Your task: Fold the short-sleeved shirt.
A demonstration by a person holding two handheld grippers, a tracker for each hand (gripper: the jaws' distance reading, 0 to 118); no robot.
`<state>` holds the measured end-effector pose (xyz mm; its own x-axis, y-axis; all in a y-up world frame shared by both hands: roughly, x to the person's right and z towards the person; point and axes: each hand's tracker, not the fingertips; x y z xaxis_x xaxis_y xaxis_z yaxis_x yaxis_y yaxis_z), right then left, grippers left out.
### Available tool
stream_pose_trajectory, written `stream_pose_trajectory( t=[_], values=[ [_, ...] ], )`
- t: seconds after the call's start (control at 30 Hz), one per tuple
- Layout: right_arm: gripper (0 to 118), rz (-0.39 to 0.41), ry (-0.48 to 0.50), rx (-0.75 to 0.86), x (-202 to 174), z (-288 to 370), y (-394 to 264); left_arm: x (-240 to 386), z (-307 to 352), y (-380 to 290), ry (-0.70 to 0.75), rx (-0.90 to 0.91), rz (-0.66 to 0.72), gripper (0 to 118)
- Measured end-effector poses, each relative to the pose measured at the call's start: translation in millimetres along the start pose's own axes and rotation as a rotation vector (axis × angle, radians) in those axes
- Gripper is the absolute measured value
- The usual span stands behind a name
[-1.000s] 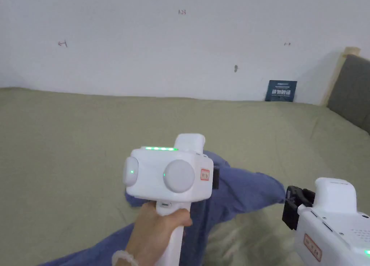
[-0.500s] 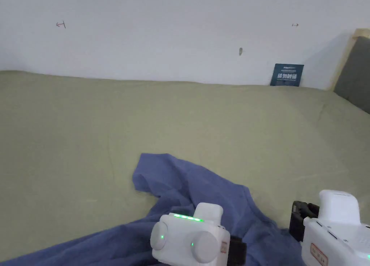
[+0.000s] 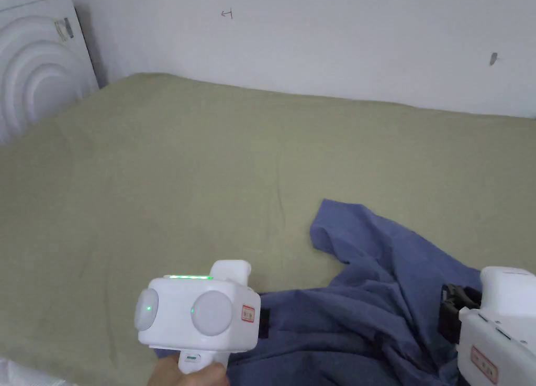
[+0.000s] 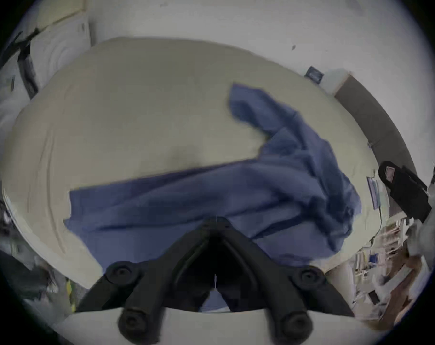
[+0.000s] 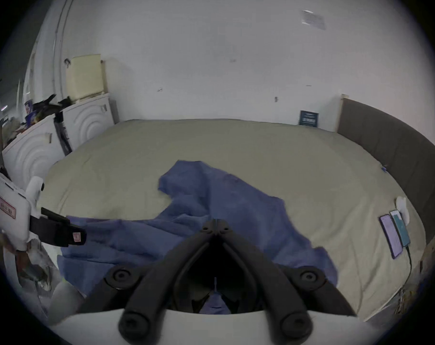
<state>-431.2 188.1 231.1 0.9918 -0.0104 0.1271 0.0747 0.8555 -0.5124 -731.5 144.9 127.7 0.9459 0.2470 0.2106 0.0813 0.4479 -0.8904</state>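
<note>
With left claw (image 4: 215,222) and right claw (image 5: 215,222) each closed, seemingly nipping the near edge of the shirt (image 3: 366,298), looks like the laying-out step, with no fold made yet. Next calls for drawing the claws apart to pull the cloth taut, then lowering it flat onto the bed (image 3: 209,167). Blue, soft and rumpled, strewn ahead of and between both claws, bunched nearer the right one, a sleeve poking out beyond.
</note>
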Motion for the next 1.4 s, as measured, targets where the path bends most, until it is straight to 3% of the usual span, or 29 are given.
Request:
stream_pose_trajectory(
  t=[0.1, 0.17, 0.2, 0.23, 0.3, 0.4, 0.53, 0.6, 0.63, 0.67, 0.7, 0.73, 0.97, 1.0, 1.03, 1.07, 1.1, 1.17, 1.27, 1.4],
  values=[
    [0, 0.046, 0.012, -0.027, -15.9, -12.8, -1.1, -32.2, 1.0, 2.5, 0.063, 0.040, 0.060, 4],
    [0, 0.048, 0.029, -0.037, -21.3, -18.4, -0.2, -58.2, 5.0, 13.3, 0.086, 0.061, 0.128, 61],
    [0, 0.046, 0.038, -0.040, -23.6, -21.3, 0.3, -71.8, 8.6, 21.8, 0.124, 0.045, 0.185, 82],
    [0, 0.044, 0.046, -0.042, -25.1, -23.4, 1.0, -83.4, 9.5, 27.2, 0.123, 0.037, 0.205, 87],
    [0, 0.048, 0.058, -0.046, -26.6, -28.2, 1.0, -104.6, 11.7, 35.7, 0.186, 0.103, 0.202, 87],
    [0, 0.059, 0.054, -0.060, -28.3, -35.0, -0.5, -125.2, -8.1, 47.5, 0.312, 0.043, 0.191, 87],
    [0, 0.059, 0.050, -0.084, -25.1, -41.2, -4.9, -135.8, -48.9, 43.4, 0.279, -0.063, 0.201, 84],
    [0, 0.067, 0.039, -0.097, -22.5, -43.9, -6.9, -121.5, -41.9, 40.8, 0.346, -0.022, 0.109, 82],
    [0, 0.069, 0.034, -0.100, -20.9, -45.2, -7.9, -117.8, -39.7, 41.9, 0.336, -0.013, 0.092, 70],
    [0, 0.065, 0.030, -0.103, -17.4, -47.1, -8.8, -115.0, -39.7, 42.7, 0.349, -0.009, 0.082, 50],
    [0, 0.058, 0.027, -0.108, -15.3, -48.7, -9.1, -113.9, -39.9, 44.0, 0.381, -0.001, 0.076, 15],
    [0, 0.047, 0.026, -0.113, -12.5, -50.4, -9.0, -111.1, -36.5, 42.8, 0.407, 0.011, 0.098, 1],
    [0, 0.004, 0.063, -0.112, 18.7, -71.2, 21.2, -111.7, -24.1, 47.4, 0.344, -0.001, 0.109, 1],
    [7, 0.002, 0.082, -0.120, 24.3, -79.3, 31.0, -110.8, -18.6, 48.9, 0.335, 0.003, 0.114, 1],
    [50, -0.002, 0.111, -0.148, 33.7, -96.6, 48.4, -110.0, -13.5, 50.1, 0.326, 0.017, 0.113, 1],
    [81, 0.011, 0.143, -0.187, 40.6, -113.1, 63.4, -109.0, -9.3, 52.1, 0.326, 0.026, 0.108, 1],
    [91, 0.004, 0.153, -0.195, 48.4, -131.1, 74.4, -108.5, -5.5, 53.6, 0.323, 0.036, 0.111, 1],
    [86, 0.012, 0.145, -0.200, 66.1, -175.4, 99.2, -107.7, 1.9, 57.8, 0.305, 0.059, 0.119, 1],
    [81, 0.054, 0.052, -0.346, 88.3, -248.7, 124.6, -100.2, 8.3, 59.9, 0.305, 0.065, 0.109, 1],
    [73, 0.074, 0.011, -0.483, 99.4, -313.1, 114.8, -98.3, 8.4, 63.2, 0.305, 0.071, 0.107, 1]
  ],
)
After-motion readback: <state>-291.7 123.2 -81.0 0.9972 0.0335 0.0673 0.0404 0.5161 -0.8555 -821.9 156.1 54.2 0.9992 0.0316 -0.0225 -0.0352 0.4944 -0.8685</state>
